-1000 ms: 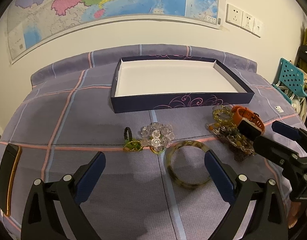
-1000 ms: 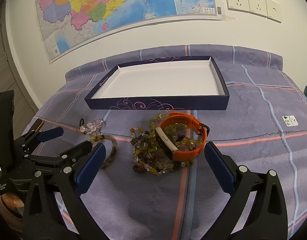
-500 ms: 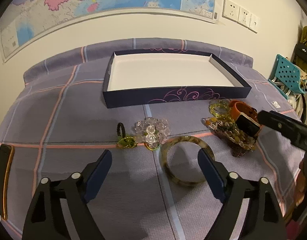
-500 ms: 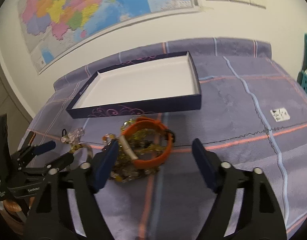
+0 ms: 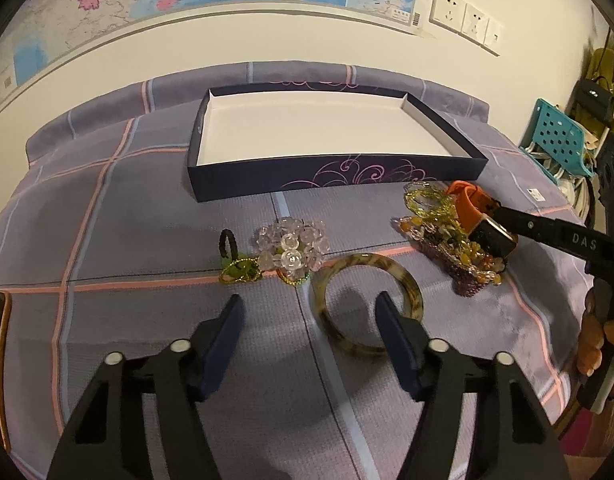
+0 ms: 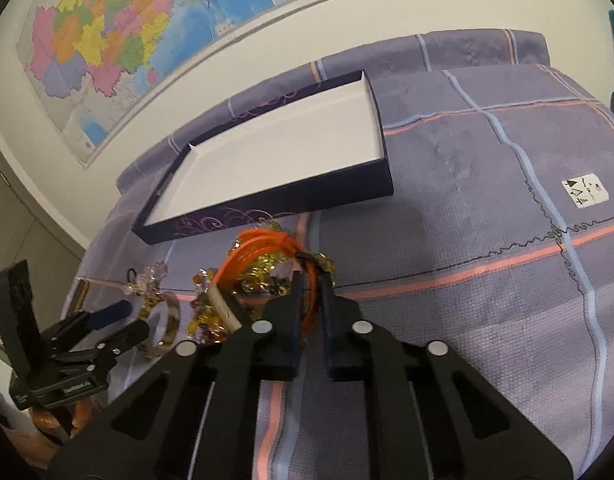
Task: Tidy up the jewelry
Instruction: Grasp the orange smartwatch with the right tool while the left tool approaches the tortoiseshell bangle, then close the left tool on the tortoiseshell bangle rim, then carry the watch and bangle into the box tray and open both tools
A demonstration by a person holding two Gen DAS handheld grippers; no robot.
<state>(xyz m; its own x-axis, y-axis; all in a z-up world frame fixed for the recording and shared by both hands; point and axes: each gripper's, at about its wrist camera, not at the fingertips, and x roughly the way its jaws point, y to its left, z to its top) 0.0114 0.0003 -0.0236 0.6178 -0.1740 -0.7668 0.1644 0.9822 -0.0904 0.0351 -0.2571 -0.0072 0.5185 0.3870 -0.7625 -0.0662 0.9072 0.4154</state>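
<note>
Pinching the orange rubber watch strap (image 6: 311, 300), the right gripper (image 6: 310, 280) has just clamped its jaws onto it; lift gently so the tangled yellow-and-amber bead bracelets (image 5: 447, 240) beneath don't snag. The left gripper (image 5: 307, 320), jaws narrowing but apart and holding nothing, straddles the near rim of the mottled tortoiseshell bangle (image 5: 367, 304). Beyond lie clear crystal beads (image 5: 293, 246), the lilac plaid cloth (image 5: 147, 220), the white-lined navy cardboard tray (image 5: 335, 178) and a wall map (image 6: 147, 24).

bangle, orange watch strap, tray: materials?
Bangle: glossy mottled brown-cream, looks like resin or horn; cannot tell which.
Orange watch strap: matte, bends in a loop, likely silicone.
Tray: thin, sharp-folded walls, white inside, printed navy outside, probably cardboard.
</note>
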